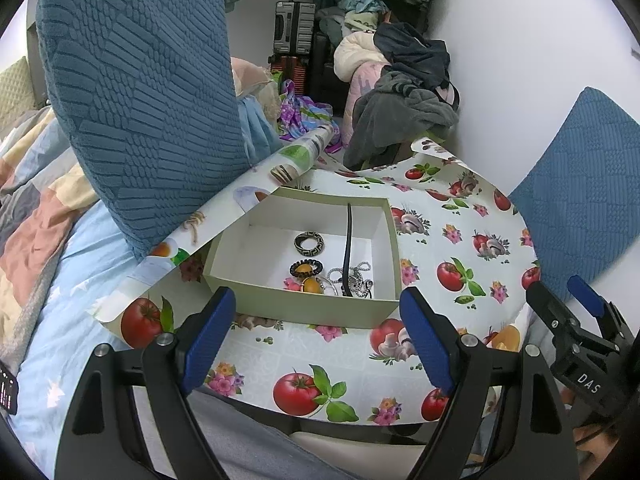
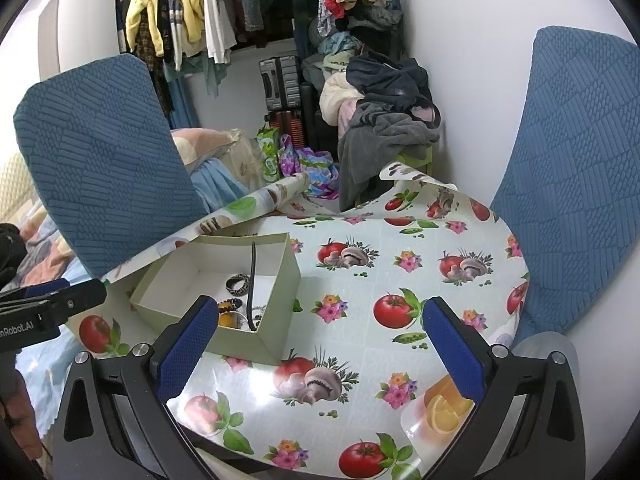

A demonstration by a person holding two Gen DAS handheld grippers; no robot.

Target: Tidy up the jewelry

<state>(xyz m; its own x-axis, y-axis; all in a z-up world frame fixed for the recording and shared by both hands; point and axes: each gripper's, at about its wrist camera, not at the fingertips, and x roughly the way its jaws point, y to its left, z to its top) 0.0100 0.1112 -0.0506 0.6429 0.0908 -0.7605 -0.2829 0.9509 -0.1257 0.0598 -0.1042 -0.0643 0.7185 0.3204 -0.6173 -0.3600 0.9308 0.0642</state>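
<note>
Pale green open cardboard box (image 1: pixel 304 308), white inside, on the fruit-print oilcloth surface (image 1: pixel 440 240). Contents, gathered at the box's near side: black-and-cream patterned ring (image 1: pixel 308 241), amber-stone pieces (image 1: pixel 307 274), silver chain tangle (image 1: pixel 358 280), black cord (image 1: pixel 347 240) (leaning on the far wall). Left claw (image 1: pixel 320 340) before the box, right claw (image 2: pixel 320 344) right of it: both wide, empty.

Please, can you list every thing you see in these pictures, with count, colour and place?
box: one, pale green, open, on the table
rings: two, black patterned and black-orange, in the box
cord: one, black, leaning in the box
silver jewelry: tangled heap, in the box
tablecloth: one, white with tomatoes, on the table
chairs: two, blue, beside the table
suitcase: one, grey, by the wall
clothes: mixed pile, behind the table
left hand-held gripper: black-blue, open, empty
right hand-held gripper: black-blue, open, empty
</note>
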